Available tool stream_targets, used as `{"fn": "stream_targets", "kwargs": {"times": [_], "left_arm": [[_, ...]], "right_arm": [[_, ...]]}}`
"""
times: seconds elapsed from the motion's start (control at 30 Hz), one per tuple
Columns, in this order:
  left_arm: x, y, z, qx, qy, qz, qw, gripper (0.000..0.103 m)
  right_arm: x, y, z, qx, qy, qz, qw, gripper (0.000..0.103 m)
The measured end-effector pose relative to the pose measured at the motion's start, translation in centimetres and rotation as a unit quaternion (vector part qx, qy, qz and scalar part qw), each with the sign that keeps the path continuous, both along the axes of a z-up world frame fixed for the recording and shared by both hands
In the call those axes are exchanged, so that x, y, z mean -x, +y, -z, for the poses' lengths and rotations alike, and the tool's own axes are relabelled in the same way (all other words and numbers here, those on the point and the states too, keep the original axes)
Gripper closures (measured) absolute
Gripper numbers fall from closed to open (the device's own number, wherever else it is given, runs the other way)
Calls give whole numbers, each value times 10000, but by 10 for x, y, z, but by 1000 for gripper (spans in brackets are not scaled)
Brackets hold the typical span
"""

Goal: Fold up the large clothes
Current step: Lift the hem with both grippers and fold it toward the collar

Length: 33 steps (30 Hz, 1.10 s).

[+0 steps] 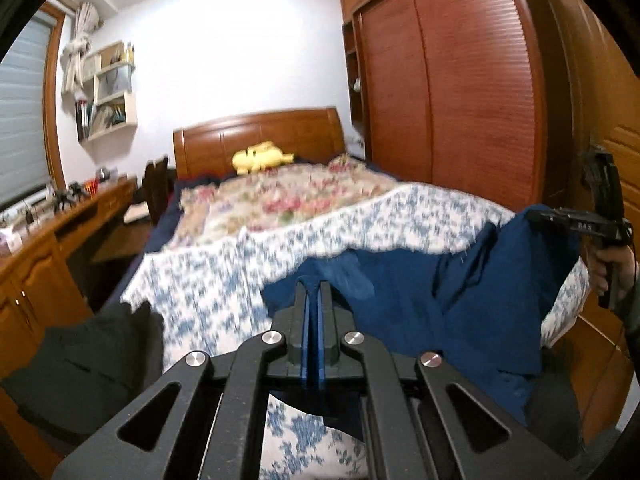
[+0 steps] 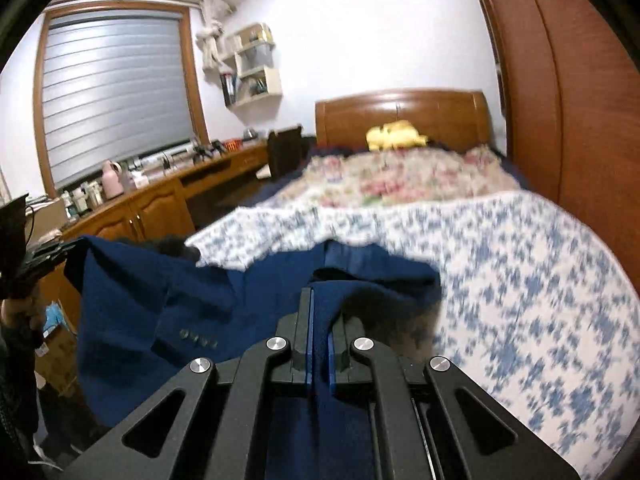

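The left gripper and the right gripper are both pinching the blue jacket, which is hanging between them over the end of the bed. If one pinch is only thin, the heavy cloth may be slipping out and dropping

A navy blue jacket hung spread and rumpled over the near edge of the bed, held up at two corners. A row of small buttons showed on one sleeve cuff. Its fabric was creased in loose folds.
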<state>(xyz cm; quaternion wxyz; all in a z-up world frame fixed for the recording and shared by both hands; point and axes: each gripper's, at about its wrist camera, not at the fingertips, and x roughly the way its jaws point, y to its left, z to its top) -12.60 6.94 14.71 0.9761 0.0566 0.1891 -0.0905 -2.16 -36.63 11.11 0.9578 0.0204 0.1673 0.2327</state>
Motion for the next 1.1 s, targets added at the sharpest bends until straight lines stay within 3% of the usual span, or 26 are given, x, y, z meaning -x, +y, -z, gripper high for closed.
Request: {"fn": "stream_targets", "kwargs": {"times": [0.2,0.37,0.5,0.6,0.73,0.83,0.9,0.97,1.03,1.1], "left_arm": [[17,4,-45,47,-416,-7,9991,100],[-9,9,-38,25,-281,-157,9995,100],[-62,18,-1,27,95,-411,9991,100],[-99,25,24,-45,267,-663,9974,100],[-147,37,57,22,606,-948,9936,100],[-157,38,73,233,839,-795,9930,99],[-164,34,88,336,1148,-544,9913,92],[-162,24,96,-38,1065,-692,9919,89],[-158,18,102,-209,1003,-656,9926,79],[-152,15,107,-33,995,-490,9938,70]], "right_arm": [[59,-17,-44,-131,-500,-115,9986,99],[73,-28,-52,38,-577,164,9982,98],[39,-13,-33,378,-188,454,9981,98],[-12,-4,-15,657,29,710,9953,98],[-82,8,17,1419,177,1516,9780,98],[-124,19,41,1670,560,1620,9709,98],[-136,21,47,1555,880,1500,9724,91],[-142,24,53,1557,1123,1419,9711,78],[-138,27,52,1618,1015,1511,9699,44],[-134,27,49,1435,1021,1478,9732,37]]}}
